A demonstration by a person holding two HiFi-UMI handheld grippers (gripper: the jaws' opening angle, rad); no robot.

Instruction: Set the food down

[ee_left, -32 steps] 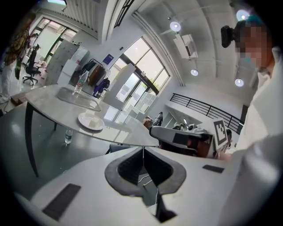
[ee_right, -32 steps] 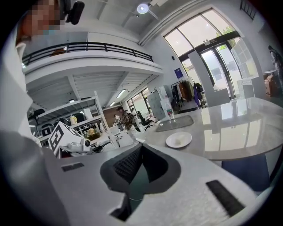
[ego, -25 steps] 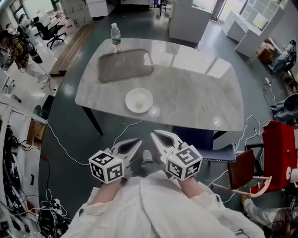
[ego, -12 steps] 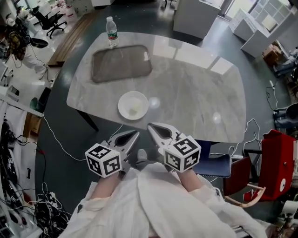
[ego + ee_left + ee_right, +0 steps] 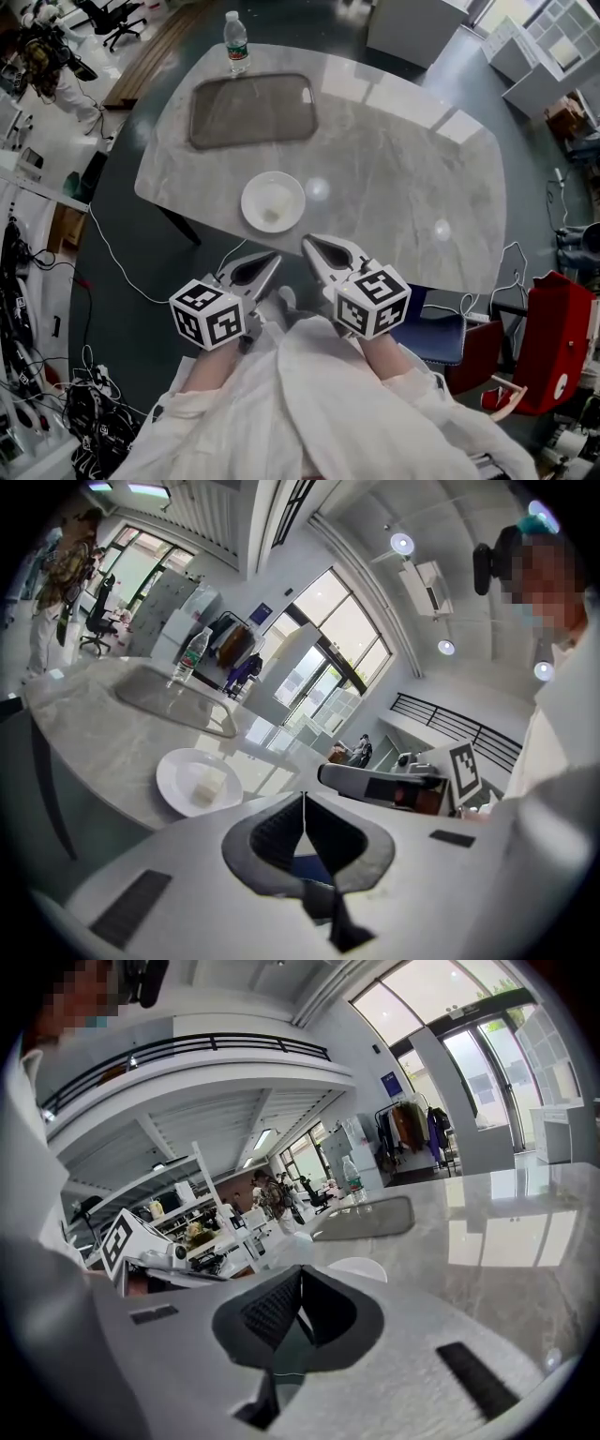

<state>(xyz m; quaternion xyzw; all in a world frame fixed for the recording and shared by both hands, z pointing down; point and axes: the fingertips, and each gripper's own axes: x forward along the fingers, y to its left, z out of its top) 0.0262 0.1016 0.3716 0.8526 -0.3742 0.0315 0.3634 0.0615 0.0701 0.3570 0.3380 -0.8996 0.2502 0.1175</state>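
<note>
Marble table [image 5: 403, 178], bottle [image 5: 236, 42] and grey tray [image 5: 251, 111] at far left. At near edge, white bowl [image 5: 273, 202] with pale food [image 5: 272, 217]. Just short of it, left gripper [image 5: 274, 256] and right gripper [image 5: 307, 242], jaws pressed together, nothing between. Blue seat [image 5: 436, 336], red chair [image 5: 553, 337] rightward.

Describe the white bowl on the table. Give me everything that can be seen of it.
The white bowl is round, shallow and plain, and its smooth surface looks like ceramic or plastic. No chip or mark shows. It stands upright on the marble table, close to the edge nearest the person and well apart from the grey tray farther back. A small pale piece of food lies inside it, off centre. Nothing else touches it.
</note>
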